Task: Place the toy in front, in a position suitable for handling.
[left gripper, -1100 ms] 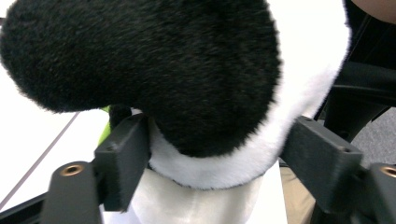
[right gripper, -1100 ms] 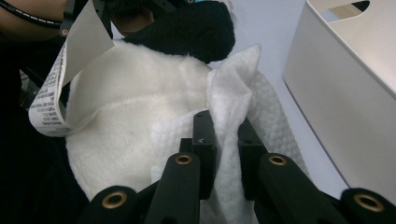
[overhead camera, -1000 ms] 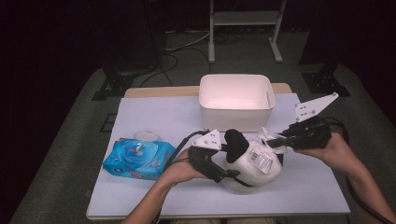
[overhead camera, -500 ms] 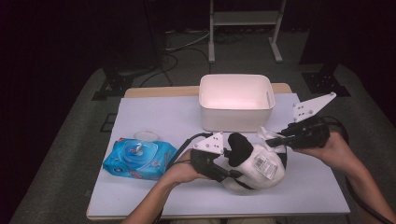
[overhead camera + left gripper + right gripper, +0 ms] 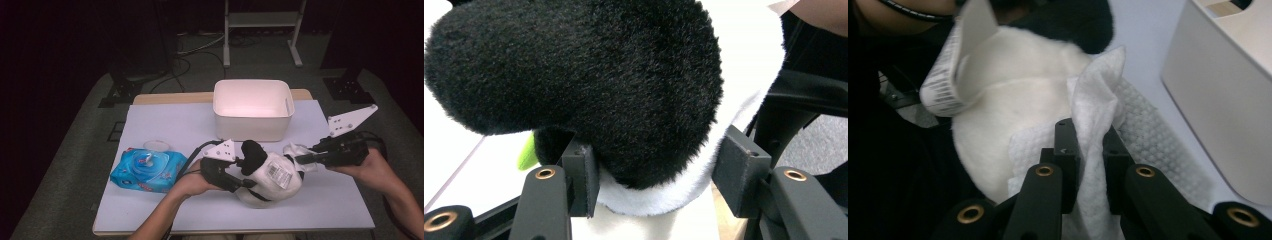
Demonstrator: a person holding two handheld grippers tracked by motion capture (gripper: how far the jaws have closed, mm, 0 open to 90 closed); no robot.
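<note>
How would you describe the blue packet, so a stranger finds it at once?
Start at the white tub at the table's far edge. Go toward the near left corner: the blue packet lies flat there. Nothing else on the table is blue, and it has a round lid.

Table [image 5: 165, 125] w/ white top: tub [image 5: 252, 111], wipes pack [image 5: 147, 170], plush toy [image 5: 270, 180], lid [image 5: 156, 145].

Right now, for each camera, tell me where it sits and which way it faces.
High view: fixed above the person's side, looking forward and down on the table; both forearms enter from below, left gripper and right gripper at the plush toy.
Left gripper view: rides the left gripper, looking along its jaws, which clasp the toy's black part.
Right gripper view: rides the right gripper, jaws pinching a white wipe against the toy.
Shared: high and right gripper views both show the white bin.
</note>
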